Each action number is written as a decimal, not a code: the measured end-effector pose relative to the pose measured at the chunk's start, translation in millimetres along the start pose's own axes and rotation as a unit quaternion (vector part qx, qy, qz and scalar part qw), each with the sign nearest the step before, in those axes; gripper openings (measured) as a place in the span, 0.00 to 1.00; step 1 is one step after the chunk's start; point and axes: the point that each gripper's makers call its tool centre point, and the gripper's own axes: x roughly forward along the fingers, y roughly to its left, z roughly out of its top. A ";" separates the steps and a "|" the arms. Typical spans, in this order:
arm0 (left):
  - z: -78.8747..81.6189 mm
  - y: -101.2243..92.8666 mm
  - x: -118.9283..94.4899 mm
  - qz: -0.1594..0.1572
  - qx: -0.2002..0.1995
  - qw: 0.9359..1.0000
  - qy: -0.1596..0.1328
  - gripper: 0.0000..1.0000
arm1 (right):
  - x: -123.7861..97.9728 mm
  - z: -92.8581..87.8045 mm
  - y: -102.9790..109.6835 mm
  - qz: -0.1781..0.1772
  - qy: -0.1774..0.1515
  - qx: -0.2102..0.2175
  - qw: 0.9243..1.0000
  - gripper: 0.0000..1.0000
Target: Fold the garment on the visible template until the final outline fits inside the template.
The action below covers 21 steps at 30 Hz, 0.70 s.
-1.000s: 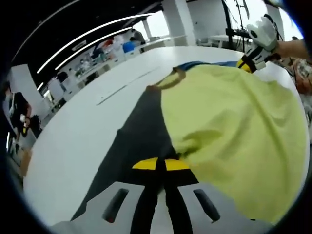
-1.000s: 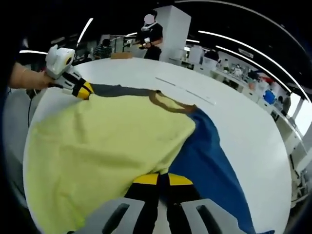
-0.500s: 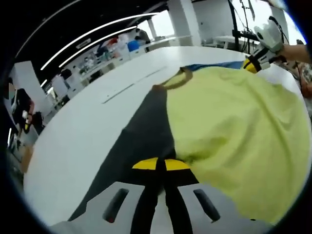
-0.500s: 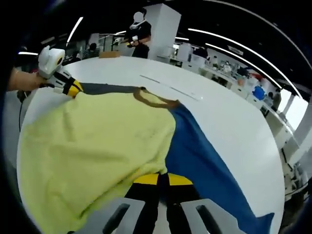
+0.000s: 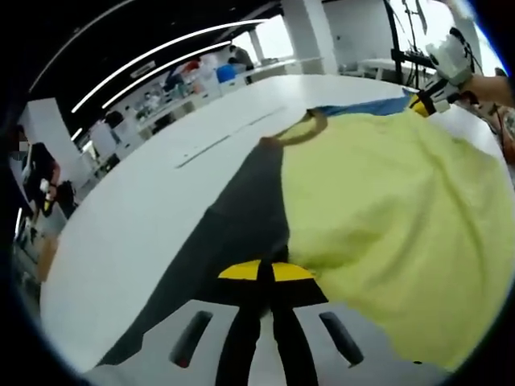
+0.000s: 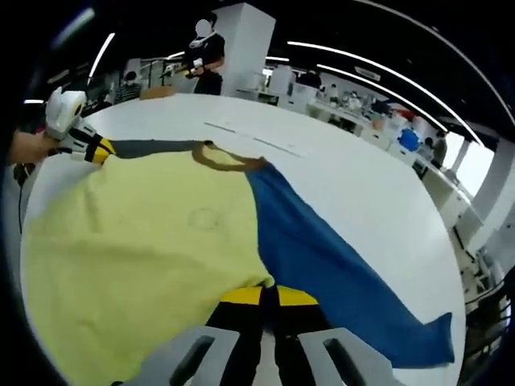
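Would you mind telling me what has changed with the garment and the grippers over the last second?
The garment has been drawn flatter: its blue sleeve now lies stretched out across the white table, showing its far end, and the yellow body has fewer wrinkles. Both the left hand-held gripper and the right hand-held gripper stay clamped on the cloth; nothing was let go.
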 end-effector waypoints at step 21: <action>10.6 -1.8 -23.2 -0.007 -0.090 0.995 -0.037 0.32 | -28.1 7.3 7.0 0.031 -0.016 0.083 0.996 0.19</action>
